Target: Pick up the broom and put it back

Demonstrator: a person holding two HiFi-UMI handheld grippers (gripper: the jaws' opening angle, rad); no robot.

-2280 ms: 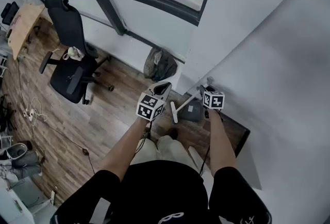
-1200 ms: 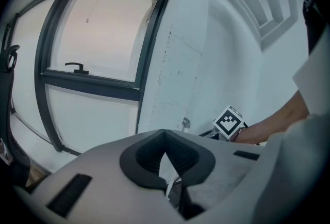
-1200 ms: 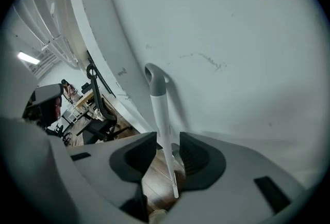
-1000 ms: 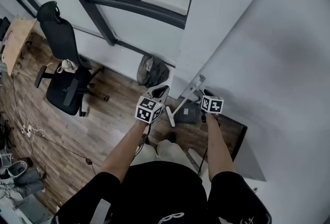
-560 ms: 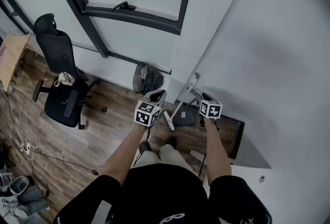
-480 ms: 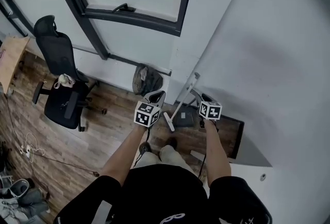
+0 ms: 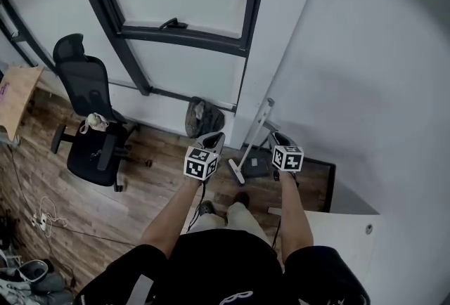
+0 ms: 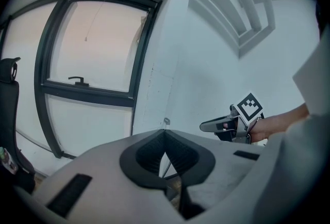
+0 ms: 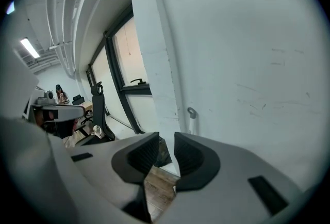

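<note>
Holding nothing, the grey left gripper (image 8: 165, 138) has its jaws pressed together. The grey right gripper (image 9: 166, 148) has its jaws a little apart, closing on nothing. Just past both, the thin white broom (image 7: 254, 135) leans on the white wall (image 7: 365, 72), its head on the brown wooden floor (image 7: 162, 177).
</note>
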